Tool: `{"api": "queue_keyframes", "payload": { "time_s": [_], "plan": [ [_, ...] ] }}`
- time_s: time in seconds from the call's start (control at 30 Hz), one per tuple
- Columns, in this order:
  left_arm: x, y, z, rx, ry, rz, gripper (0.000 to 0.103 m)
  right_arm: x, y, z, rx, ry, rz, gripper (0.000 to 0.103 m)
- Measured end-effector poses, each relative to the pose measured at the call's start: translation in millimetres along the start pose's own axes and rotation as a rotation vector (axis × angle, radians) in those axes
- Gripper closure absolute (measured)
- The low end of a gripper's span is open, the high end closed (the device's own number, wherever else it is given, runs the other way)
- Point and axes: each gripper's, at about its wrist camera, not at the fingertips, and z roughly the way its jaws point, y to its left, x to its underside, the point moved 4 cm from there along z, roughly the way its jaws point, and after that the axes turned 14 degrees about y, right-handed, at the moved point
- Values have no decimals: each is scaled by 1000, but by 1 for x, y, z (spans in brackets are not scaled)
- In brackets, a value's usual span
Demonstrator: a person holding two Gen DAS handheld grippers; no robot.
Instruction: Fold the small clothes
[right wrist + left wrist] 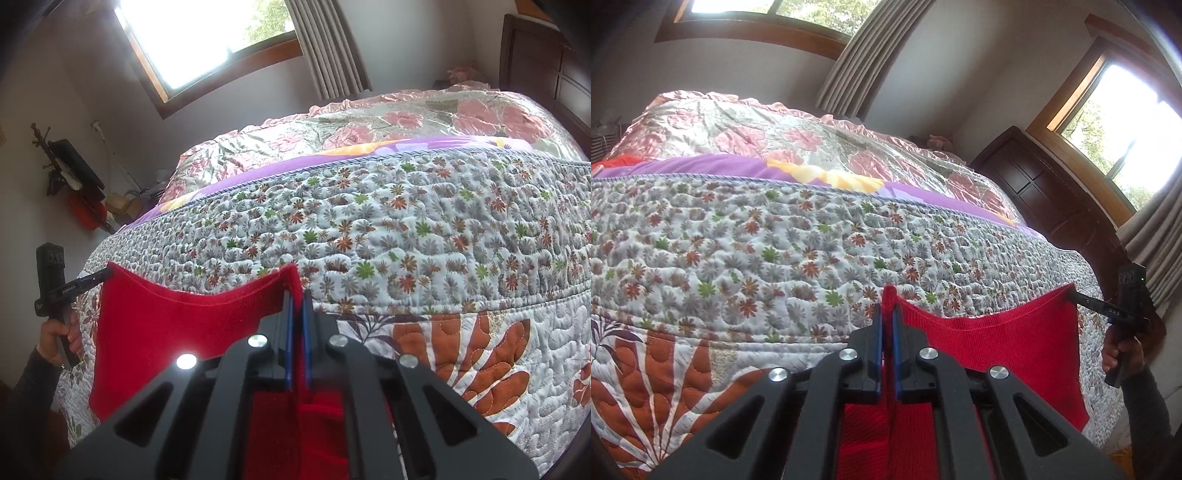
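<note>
Red knitted garment (997, 343): its top edge hangs stretched between my grippers, above the quilted floral bed (738, 240).
Left gripper (886, 317): pinching one corner.
Right gripper (297, 301): pinching the other.

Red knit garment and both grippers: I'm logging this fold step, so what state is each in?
Red knit garment: held up by two corners, top edge sagging between them.
Left gripper: shut on one corner.
Right gripper: shut on the other corner.
Floral quilted bedspread: spread flat.

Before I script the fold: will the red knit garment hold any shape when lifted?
Probably not. The red knit garment sags in a curve between the left gripper and right gripper, so it looks floppy. It hangs flat from two pinched corners, suggesting it is light. The ribbed knit probably grips the quilt rather than sliding.
</note>
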Motion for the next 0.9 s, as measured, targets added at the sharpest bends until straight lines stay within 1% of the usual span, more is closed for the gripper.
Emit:
{"api": "queue_keyframes", "payload": {
  "time_s": [0.07, 0.13, 0.17, 0.2, 0.23, 0.27, 0.3, 0.33, 0.37, 0.4, 0.47, 0.57, 0.63, 0.67, 0.7, 0.73, 0.77, 0.8, 0.9],
  "plan": [
    [3, 2, 7, -2, 25, -1, 99, -1, 0, 6, 9, 9, -2, 100],
    [6, 6, 14, -7, 56, -9, 99, 0, -3, 18, 4, 60, 15, 100],
    [7, 10, 15, -14, 61, -17, 99, 1, -6, 24, 4, 82, 30, 98],
    [7, 13, 16, -9, 65, -28, 99, 1, -9, 27, 9, 84, 36, 94],
    [7, 17, 15, -2, 66, -44, 97, 2, -13, 27, -2, 80, 49, 93],
    [7, 20, 16, 8, 72, -61, 84, 3, -17, 28, -26, 80, 77, 83],
    [8, 23, 16, 16, 77, -69, 75, 4, -23, 26, -58, 71, 115, 68],
    [8, 25, 16, 19, 79, -69, 57, 3, -28, 23, -77, 53, 140, 64],
    [8, 25, 16, 23, 77, -63, 51, 2, -33, 22, -88, 45, 152, 63],
    [8, 25, 16, 44, 79, -60, 50, 2, -35, 22, -105, 49, 155, 63],
    [8, 27, 20, 81, 95, -61, 44, 1, -36, 25, -124, 55, 153, 63],
    [11, 23, 33, 71, 140, -36, 43, 0, -30, 33, -129, 84, 111, 63],
    [12, 18, 39, 50, 148, -8, 45, 1, -22, 41, -119, 103, 83, 63],
    [11, 15, 40, 42, 143, 7, 50, 1, -20, 45, -107, 110, 72, 63],
    [11, 14, 42, 39, 142, 12, 63, 1, -17, 49, -100, 114, 62, 64],
    [10, 14, 43, 28, 144, 10, 99, 1, -14, 52, -97, 122, 58, 68],
    [10, 13, 43, 16, 132, 13, 99, 1, -12, 53, -95, 121, 47, 87],
    [9, 11, 43, -4, 124, 23, 99, 1, -9, 54, -83, 118, 32, 99],
    [8, 2, 40, -56, 86, 61, 100, 1, -4, 46, -58, 74, 11, 100]
  ]
}}
